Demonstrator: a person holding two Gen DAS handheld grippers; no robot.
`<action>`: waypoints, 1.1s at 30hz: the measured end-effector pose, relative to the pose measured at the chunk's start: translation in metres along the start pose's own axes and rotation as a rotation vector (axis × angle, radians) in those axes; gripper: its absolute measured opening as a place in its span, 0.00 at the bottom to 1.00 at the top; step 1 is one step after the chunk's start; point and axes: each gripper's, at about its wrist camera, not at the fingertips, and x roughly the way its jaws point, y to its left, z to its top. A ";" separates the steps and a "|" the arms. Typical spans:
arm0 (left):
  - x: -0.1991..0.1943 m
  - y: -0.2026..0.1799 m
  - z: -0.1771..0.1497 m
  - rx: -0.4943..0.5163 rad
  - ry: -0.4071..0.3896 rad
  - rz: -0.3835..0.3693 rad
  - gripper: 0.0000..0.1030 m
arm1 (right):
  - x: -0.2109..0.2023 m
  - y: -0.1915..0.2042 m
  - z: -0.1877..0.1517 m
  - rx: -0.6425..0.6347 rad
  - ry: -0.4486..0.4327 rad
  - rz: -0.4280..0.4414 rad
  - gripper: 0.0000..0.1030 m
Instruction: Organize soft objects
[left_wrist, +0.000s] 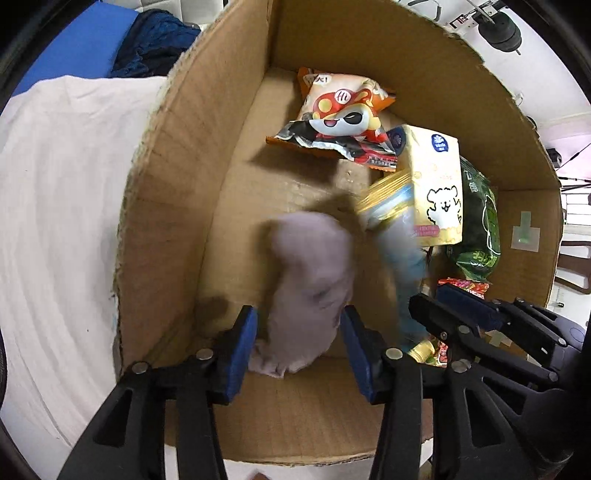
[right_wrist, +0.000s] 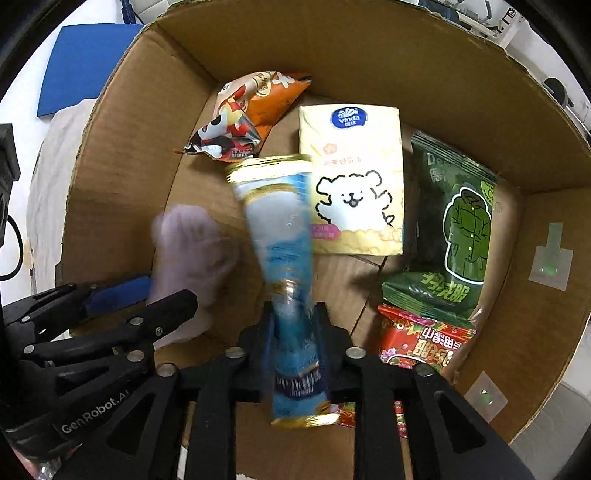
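Both grippers are over an open cardboard box (left_wrist: 177, 206) (right_wrist: 424, 74). A blurred lavender soft cloth (left_wrist: 310, 280) sits between the fingers of my left gripper (left_wrist: 299, 332), whose jaws stand apart around it. It also shows in the right wrist view (right_wrist: 192, 254). My right gripper (right_wrist: 295, 332) is shut on a blue and gold snack packet (right_wrist: 284, 243), held upright above the box floor. The packet shows in the left wrist view (left_wrist: 395, 236), with the right gripper (left_wrist: 461, 310) beside it.
In the box lie an orange cartoon snack bag (right_wrist: 251, 110), a yellow tissue pack with a white dog (right_wrist: 354, 184), a green snack bag (right_wrist: 450, 236) and a red packet (right_wrist: 424, 339). White cloth (left_wrist: 55, 221) and a blue pad (right_wrist: 85, 62) lie left of the box.
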 end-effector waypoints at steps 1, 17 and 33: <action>-0.003 -0.001 -0.002 0.003 -0.009 0.004 0.44 | -0.001 -0.002 -0.002 0.004 -0.003 -0.001 0.30; -0.068 -0.010 -0.027 0.078 -0.253 0.109 0.74 | -0.031 -0.040 -0.069 0.199 -0.130 -0.055 0.54; -0.077 -0.028 -0.052 0.148 -0.350 0.171 0.96 | -0.069 -0.036 -0.118 0.323 -0.264 -0.170 0.98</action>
